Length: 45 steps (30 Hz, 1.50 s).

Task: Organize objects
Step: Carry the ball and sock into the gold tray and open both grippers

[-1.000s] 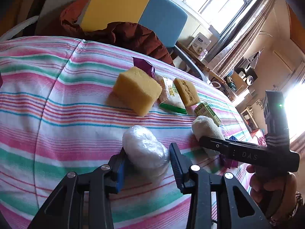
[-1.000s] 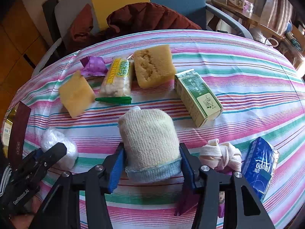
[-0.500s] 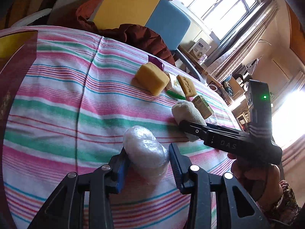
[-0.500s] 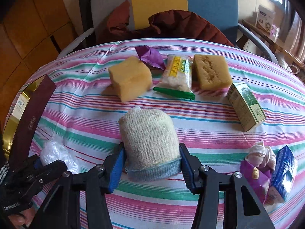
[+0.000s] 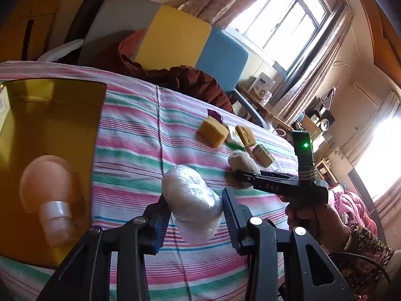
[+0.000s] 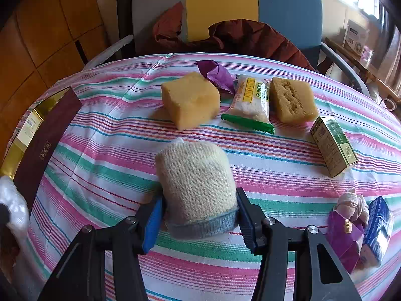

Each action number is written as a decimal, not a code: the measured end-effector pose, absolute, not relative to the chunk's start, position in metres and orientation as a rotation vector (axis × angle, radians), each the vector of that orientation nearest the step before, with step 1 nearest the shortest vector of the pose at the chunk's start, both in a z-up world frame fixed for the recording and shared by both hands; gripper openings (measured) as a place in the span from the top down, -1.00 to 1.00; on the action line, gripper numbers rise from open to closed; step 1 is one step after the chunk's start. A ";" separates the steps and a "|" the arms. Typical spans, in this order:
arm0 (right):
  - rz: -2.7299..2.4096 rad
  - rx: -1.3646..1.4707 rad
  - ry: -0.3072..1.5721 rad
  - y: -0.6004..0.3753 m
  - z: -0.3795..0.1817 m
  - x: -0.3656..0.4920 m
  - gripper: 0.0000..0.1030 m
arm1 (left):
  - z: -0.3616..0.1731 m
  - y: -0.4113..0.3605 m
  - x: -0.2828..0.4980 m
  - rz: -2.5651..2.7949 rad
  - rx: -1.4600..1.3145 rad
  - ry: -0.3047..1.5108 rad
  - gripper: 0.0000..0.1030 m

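Observation:
My left gripper (image 5: 193, 209) is shut on a white plastic-wrapped bundle (image 5: 191, 198) and holds it above the striped tablecloth (image 5: 140, 135), beside an open gold-lined box (image 5: 47, 135). A peach bulb-shaped object (image 5: 45, 188) lies inside that box. My right gripper (image 6: 199, 210) is shut on a rolled cream sock with a blue cuff (image 6: 198, 188), over the middle of the table. The right gripper also shows in the left wrist view (image 5: 244, 175). The bundle shows at the left edge of the right wrist view (image 6: 13, 205).
On the cloth lie a yellow sponge block (image 6: 190, 99), a purple wrapper (image 6: 216, 74), a snack packet (image 6: 252, 101), a brown cake slab (image 6: 292, 99), a green carton (image 6: 333, 145), a knotted cloth (image 6: 351, 200), a purple packet (image 6: 344, 233) and a blue tissue pack (image 6: 377, 225). A chair with a brown jacket (image 6: 250, 37) stands behind.
My left gripper has carried the white bundle left, and the gold box has come into its view. My right gripper has moved left and back with the sock.

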State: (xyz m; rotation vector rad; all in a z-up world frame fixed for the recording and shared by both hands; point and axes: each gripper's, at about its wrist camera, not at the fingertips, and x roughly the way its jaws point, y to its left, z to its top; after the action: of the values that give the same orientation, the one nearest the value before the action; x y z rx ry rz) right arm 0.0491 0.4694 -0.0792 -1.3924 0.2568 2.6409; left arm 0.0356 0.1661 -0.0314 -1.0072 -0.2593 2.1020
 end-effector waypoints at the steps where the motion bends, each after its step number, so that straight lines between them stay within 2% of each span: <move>1: 2.638 -1.390 0.253 0.469 -0.080 0.049 -0.06 | -0.028 0.155 0.033 2.121 -1.003 -0.274 0.22; 7: 2.611 -1.361 0.247 0.462 -0.079 0.051 -0.03 | -0.026 0.096 0.012 2.258 -1.023 -0.334 0.22; 13: 2.639 -1.296 0.352 0.451 -0.065 0.055 -0.02 | -0.035 0.033 -0.018 2.389 -1.104 -0.464 0.22; 20: 2.798 -1.223 0.280 0.395 -0.025 0.055 -0.02 | -0.057 -0.023 -0.047 2.500 -1.267 -0.569 0.22; 25: 2.929 -1.190 0.258 0.344 0.002 0.051 -0.02 | -0.056 -0.035 -0.053 2.556 -1.283 -0.534 0.20; 28: 3.002 -1.196 0.249 0.315 0.012 0.047 -0.02 | -0.056 -0.038 -0.056 2.576 -1.303 -0.524 0.06; 30: 3.040 -1.208 0.236 0.296 0.015 0.044 -0.02 | -0.054 -0.037 -0.056 2.601 -1.300 -0.503 -0.19; 31: 3.057 -1.217 0.229 0.286 0.015 0.044 -0.02 | -0.052 -0.038 -0.056 2.614 -1.291 -0.498 -0.24; 37: 3.125 -1.309 0.188 0.236 0.009 0.037 -0.02 | -0.033 -0.055 -0.046 2.694 -1.130 -0.657 -0.26; 45: 3.174 -1.432 0.030 0.168 -0.001 0.015 -0.02 | -0.020 -0.074 -0.039 2.803 -1.125 -0.776 -0.26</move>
State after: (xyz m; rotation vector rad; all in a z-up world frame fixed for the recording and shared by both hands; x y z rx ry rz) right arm 0.0145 0.1682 -0.0008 -1.4316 0.0301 3.1737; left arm -0.0385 -0.0744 -0.0202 -1.1246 -0.7765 2.8030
